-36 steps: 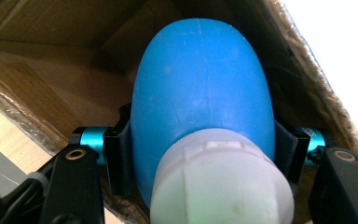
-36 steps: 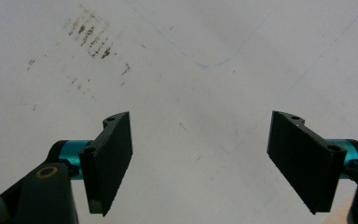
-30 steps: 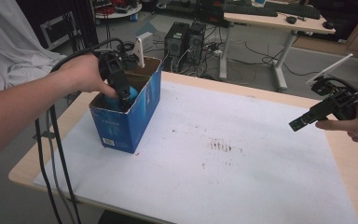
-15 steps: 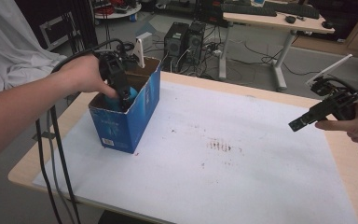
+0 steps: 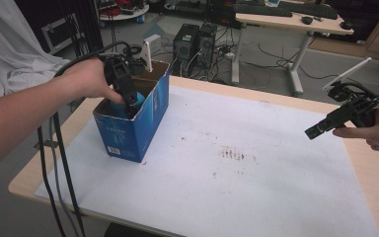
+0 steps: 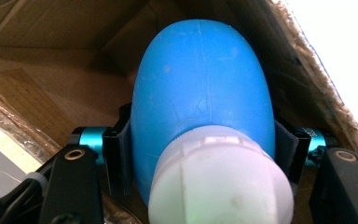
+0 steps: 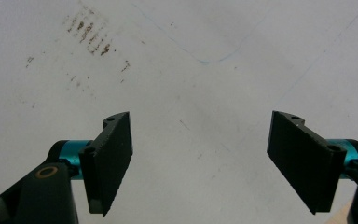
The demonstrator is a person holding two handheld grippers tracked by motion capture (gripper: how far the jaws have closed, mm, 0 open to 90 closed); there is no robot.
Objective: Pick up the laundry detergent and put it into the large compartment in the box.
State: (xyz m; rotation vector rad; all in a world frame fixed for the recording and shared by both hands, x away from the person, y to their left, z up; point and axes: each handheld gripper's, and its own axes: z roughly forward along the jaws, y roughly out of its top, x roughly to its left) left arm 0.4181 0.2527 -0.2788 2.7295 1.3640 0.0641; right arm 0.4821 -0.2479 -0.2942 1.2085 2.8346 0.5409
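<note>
Your left gripper (image 6: 200, 154) is down inside the blue cardboard box (image 5: 148, 116), jaws pinching a blue bottle (image 6: 200, 88) w/ one black pad flat on each side of its body, just above the cap. Bottle's long axis runs straight away from the left gripper view's camera: white cap (image 6: 221, 182) end nearest you, rounded blue base pointing into the box, toward the brown inner walls. In the high view just a bit of the blue body (image 5: 128, 101) peeks out btwn your hand (image 5: 86, 79) and the box rim.

Bottle body is smooth, matte plastic, egg-like, faint scuffs & a seam line on top. Cap is white, ribbed round its edge, domed. Box is blue printed outside, raw brown card inside, torn ragged rim.

Your right gripper (image 5: 325, 126) hangs over the table's right side, well apart from the box, jaws spread wide w/ nothing btwn them. Below it: white sheet (image 7: 205, 70) w/ brown speckle stains.
</note>
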